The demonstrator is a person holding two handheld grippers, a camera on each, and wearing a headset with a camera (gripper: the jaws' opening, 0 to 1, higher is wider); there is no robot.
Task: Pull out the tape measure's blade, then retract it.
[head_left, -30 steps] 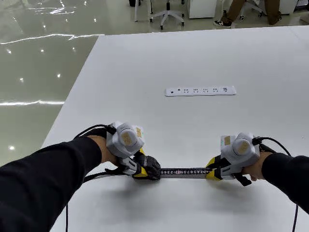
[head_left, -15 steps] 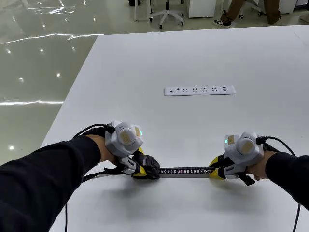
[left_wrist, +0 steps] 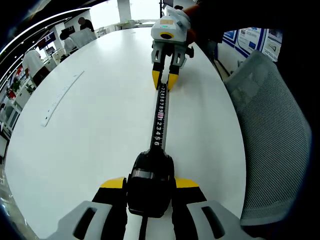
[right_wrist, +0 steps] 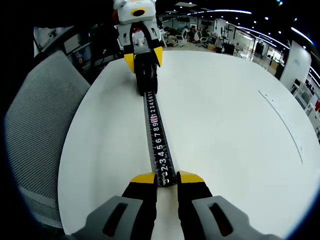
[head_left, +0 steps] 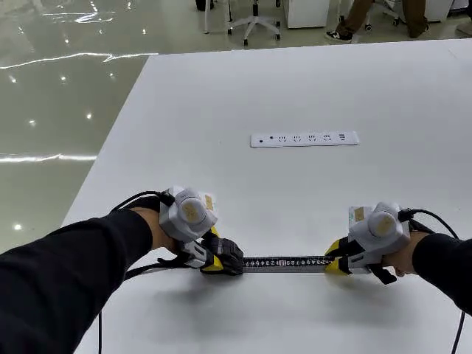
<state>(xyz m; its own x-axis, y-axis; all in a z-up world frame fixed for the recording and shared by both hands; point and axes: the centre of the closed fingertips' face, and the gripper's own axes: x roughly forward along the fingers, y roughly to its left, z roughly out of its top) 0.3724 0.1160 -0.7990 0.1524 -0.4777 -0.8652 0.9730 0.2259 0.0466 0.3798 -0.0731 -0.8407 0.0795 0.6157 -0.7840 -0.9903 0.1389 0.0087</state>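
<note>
The broad white counter [head_left: 295,88] takes up most of the room in front of me, with a glossy pale floor [head_left: 59,96] running along its left edge. A grey mesh chair back [left_wrist: 270,125] stands just behind the person at the near edge. Both arms reach in over that edge in dark sleeves [head_left: 66,273]. Well out towards the middle of the counter lies a long white power strip [head_left: 304,139], far from the work. Down near the front edge, the left tongs [head_left: 214,259] and the right tongs [head_left: 335,264] face each other, each grey-bodied with yellow-tipped jaws. The left tongs are clenched around a black tape measure case [left_wrist: 150,185], which sits upright between the jaws on the counter surface. From its mouth a numbered metal blade [head_left: 286,262] runs straight across to the right, lying flat and low over the counter, with red marks among its black numerals. The right tongs [right_wrist: 166,178] are closed on the blade's far tip, the end of the strip caught between the two yellow jaw tips. From that side, the left tongs [right_wrist: 144,60] show at the far end of the blade with the case [right_wrist: 146,75] gripped between them.
</note>
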